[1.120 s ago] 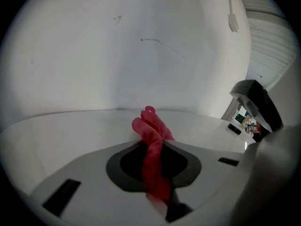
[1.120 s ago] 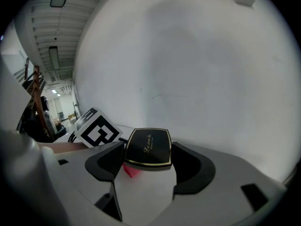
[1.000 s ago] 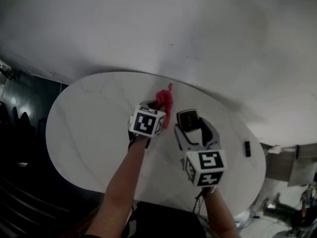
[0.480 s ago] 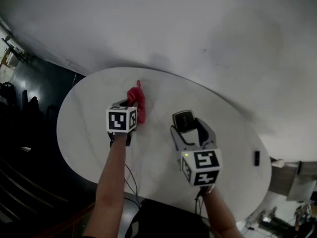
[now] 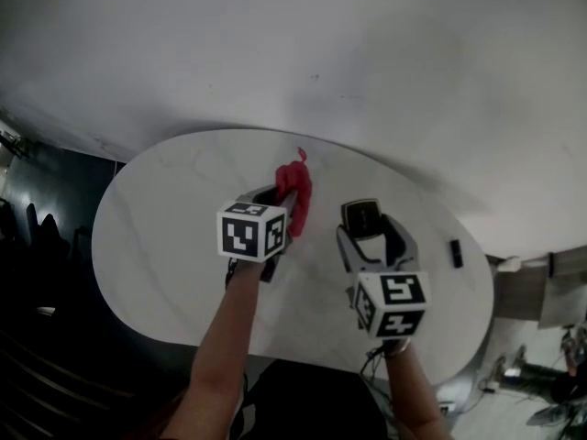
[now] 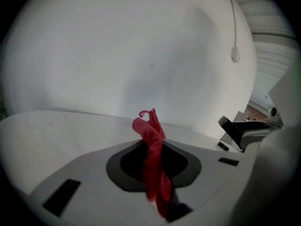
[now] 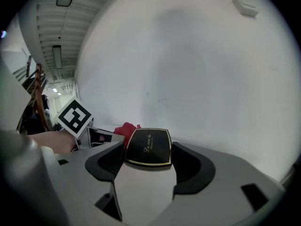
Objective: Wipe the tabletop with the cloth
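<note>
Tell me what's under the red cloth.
White tabletop shows all round the cloth, pinched in the left gripper. The spot directly beneath it is covered and can't be seen.

A bunched red fabric cloth (image 5: 295, 193), pinched upright in the left gripper (image 6: 157, 182), sits mid-frame over the white oval tabletop (image 5: 156, 227).

Cloth (image 5: 295, 191) in left hand-held gripper (image 6: 155, 175), over tabletop (image 5: 156, 236); box (image 5: 361, 216) in right hand-held gripper (image 7: 146, 173), right of cloth.
</note>
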Demonstrator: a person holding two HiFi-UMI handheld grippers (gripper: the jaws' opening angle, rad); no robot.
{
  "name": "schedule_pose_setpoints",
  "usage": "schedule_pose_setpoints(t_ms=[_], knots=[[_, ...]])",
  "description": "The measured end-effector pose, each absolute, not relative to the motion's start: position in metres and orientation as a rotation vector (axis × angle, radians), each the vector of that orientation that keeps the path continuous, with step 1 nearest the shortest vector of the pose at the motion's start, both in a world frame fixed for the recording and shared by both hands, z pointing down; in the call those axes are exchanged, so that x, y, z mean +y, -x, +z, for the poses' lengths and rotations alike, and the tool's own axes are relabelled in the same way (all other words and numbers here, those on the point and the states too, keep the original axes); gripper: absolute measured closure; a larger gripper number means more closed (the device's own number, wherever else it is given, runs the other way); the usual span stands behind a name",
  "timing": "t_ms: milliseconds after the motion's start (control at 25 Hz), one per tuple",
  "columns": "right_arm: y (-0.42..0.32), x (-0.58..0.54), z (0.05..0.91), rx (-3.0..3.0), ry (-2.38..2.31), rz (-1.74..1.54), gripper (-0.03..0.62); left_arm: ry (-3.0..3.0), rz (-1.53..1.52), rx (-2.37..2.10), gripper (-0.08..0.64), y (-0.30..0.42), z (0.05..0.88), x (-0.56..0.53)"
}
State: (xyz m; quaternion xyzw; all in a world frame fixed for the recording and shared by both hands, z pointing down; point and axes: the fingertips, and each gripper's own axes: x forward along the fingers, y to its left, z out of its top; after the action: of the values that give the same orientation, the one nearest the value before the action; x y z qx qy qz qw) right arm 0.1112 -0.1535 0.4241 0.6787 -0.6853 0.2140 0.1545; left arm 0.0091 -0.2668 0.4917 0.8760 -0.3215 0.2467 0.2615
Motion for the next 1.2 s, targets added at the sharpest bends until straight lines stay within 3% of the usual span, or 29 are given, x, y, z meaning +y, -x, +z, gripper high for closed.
schedule_pose_setpoints(t_ms=[240,440,640,1200], knots=[[-0.17,-0.102,0.428,-1.815,-2.117,0.655,0.282,-2.423,0.744,-0.574,0.495,-0.12,0.512,-0.188],[-0.187,-0.081,0.435,-1.766,-2.151,0.687,0.282,-2.446,0.914,-0.508,0.495,-0.141,0.544,-0.146],[-0.172,-0.089,0.44,-1.817,-2.1,0.692,0.282,-2.452,1.003,-0.604,0.495,-0.097,0.561,-0.16],[-0.066,-0.15,0.455,-2.058,-1.752,0.665,0.282,-2.234,0.885,-1.055,0.495,0.08,0.561,-0.242]])
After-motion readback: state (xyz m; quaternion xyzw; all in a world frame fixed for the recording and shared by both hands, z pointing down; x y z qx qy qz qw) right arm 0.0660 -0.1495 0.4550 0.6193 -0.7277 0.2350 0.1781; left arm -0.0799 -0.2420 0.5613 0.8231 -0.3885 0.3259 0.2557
